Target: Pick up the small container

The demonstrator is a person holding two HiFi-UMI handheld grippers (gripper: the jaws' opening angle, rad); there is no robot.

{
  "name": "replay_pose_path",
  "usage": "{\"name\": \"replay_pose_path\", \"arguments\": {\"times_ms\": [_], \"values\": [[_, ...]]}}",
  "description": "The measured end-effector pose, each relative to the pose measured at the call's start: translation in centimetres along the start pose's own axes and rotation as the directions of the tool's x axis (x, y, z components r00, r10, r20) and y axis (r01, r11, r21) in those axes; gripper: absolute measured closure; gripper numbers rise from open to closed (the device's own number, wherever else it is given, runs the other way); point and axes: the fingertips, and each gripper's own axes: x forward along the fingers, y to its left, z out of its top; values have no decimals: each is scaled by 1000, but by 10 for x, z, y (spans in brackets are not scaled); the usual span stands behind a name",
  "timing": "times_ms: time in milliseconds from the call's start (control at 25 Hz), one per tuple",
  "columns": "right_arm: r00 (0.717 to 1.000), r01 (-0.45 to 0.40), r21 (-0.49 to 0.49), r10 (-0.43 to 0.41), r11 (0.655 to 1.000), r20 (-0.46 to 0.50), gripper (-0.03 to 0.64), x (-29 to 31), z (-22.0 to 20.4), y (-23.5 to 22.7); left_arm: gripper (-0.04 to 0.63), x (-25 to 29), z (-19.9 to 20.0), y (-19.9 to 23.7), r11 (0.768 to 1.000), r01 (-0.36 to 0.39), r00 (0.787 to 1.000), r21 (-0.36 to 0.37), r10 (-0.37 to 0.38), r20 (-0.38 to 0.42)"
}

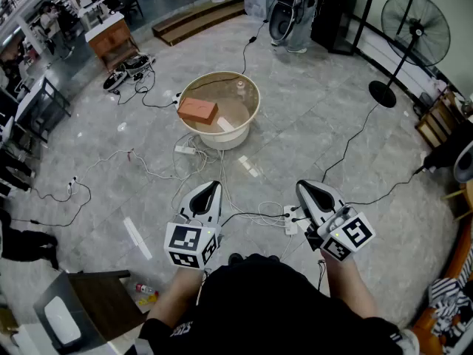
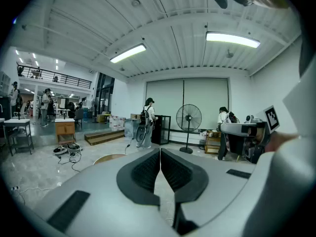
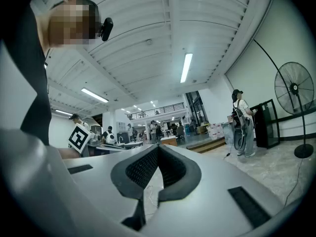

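The left gripper (image 1: 209, 187) and right gripper (image 1: 307, 186) are hovering over the floor (image 1: 332, 109), jaws pressing together on nothing — beyond, a tub (image 1: 222, 140) is holding an orange box (image 1: 197, 110) and the small container (image 1: 239, 86) (too tiny to make out).

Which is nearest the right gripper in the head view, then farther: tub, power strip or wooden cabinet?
1. Power strip, close by the right gripper, on its left side.
2. Tub, ahead and to the left.
3. Wooden cabinet, far upper left.
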Motion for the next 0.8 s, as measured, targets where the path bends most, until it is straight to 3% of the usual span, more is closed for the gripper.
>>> {"name": "replay_pose_path", "arguments": {"times_ms": [480,800], "values": [[999,47,-18,-47,999,-22,604,-4,-16,16,575,-2,2,2,997,68,998,29,-68,12],[998,34,-23,-36,999,-58,603,-43,-18,9,575,6,6,-38,995,92,996,29,-93,14]]}}
